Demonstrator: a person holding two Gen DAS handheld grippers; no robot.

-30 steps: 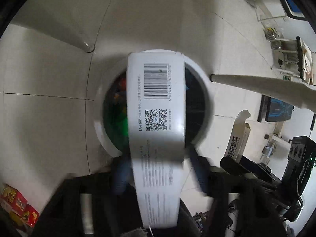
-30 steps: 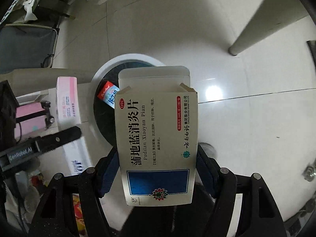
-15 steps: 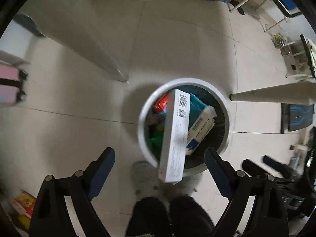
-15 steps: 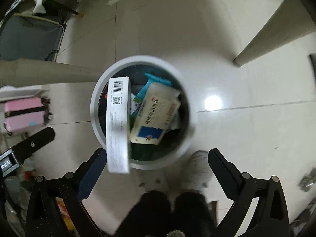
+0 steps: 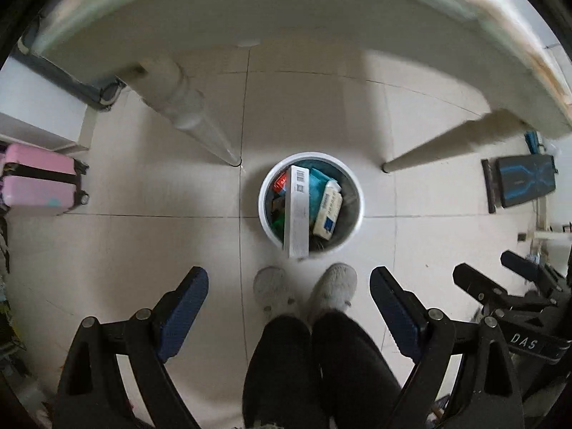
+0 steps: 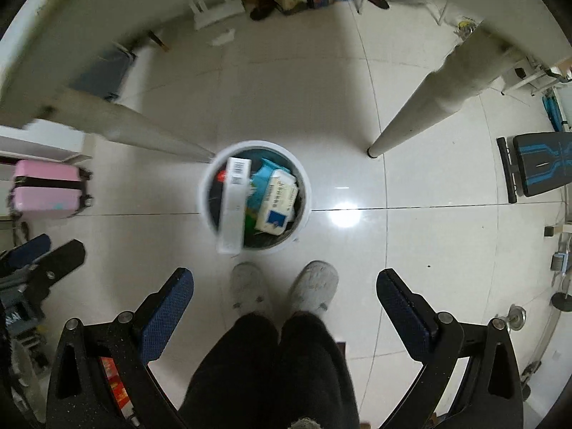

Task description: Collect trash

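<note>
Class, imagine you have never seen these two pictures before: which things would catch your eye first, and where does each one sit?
First, the white trash bin on the tiled floor between two table legs, stuffed with cartons; a long white box sticks out over its near rim. Below it stand the person's grey slippers. The left gripper and right gripper frame each view's bottom edge, fingers spread wide and empty.

Bare floor tiles ring the bin; two table legs flank it, slippered feet just beside.
</note>
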